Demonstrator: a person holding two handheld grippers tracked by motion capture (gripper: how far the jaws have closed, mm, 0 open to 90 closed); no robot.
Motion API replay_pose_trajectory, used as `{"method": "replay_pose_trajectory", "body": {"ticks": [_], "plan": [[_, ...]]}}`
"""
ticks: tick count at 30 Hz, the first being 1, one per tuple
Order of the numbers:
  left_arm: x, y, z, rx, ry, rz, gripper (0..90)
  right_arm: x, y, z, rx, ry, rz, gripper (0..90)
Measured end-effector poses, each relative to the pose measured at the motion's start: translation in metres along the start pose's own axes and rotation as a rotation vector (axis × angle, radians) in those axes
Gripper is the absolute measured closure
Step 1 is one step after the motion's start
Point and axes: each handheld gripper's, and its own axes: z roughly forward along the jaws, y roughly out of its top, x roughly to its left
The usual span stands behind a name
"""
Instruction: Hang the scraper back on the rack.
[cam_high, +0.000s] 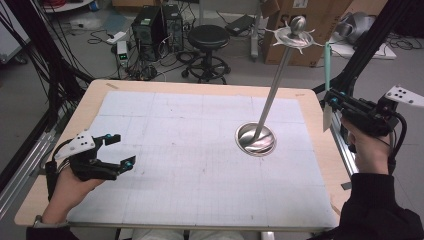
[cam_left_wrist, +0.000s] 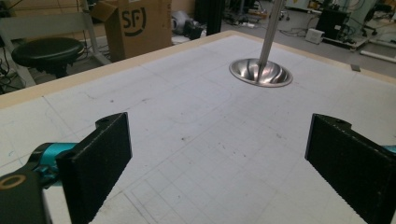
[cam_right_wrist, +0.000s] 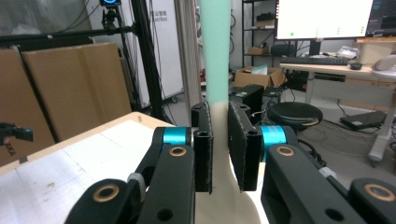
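2 tongs: left tongs (cam_high: 120, 150) spread empty, right tongs (cam_right_wrist: 219, 154) clamped on a teal-and-cream strip (cam_right_wrist: 215, 56), slippage risked if loosened.

A pale wooden worktop (cam_high: 310, 95) carries a white gridded mat (cam_high: 190, 160) over most of its surface. A metal stand (cam_high: 256, 139) rests on the mat's right side.

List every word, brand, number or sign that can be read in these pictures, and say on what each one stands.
"SF": on the cardboard box beyond the table's far edge, in the left gripper view.
Print on the white panel: blurred, unreadable.
Text on the computer screen: too small to read.
Marks on the cardboard box in the high view: too small to read.
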Motion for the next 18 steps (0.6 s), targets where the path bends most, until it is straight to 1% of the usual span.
{"method": "replay_pose_trajectory", "body": {"ticks": [2,9,12,15,18], "plan": [[0.0002,-0.0002,0.0,0.005,0.0,0.005,7.6,-0.001,-0.0014,0.001,0.006,-0.002,-0.002,80.5],[0.0012,-0.0017,-0.0004,0.006,0.004,-0.001,7.6,-0.0028,-0.0054,0.0048,0.007,0.012,0.016,80.5],[0.0015,-0.0021,-0.0005,0.005,0.006,-0.005,7.6,-0.003,-0.0059,0.0067,0.0,0.018,0.018,80.5],[0.0014,-0.0021,-0.0006,0.006,0.004,-0.005,7.6,-0.003,-0.0055,0.0078,-0.006,0.026,0.018,80.5],[0.0014,-0.002,-0.0005,0.004,0.003,-0.003,7.6,-0.0027,-0.0063,0.0103,0.0,0.031,0.023,80.5]]}}
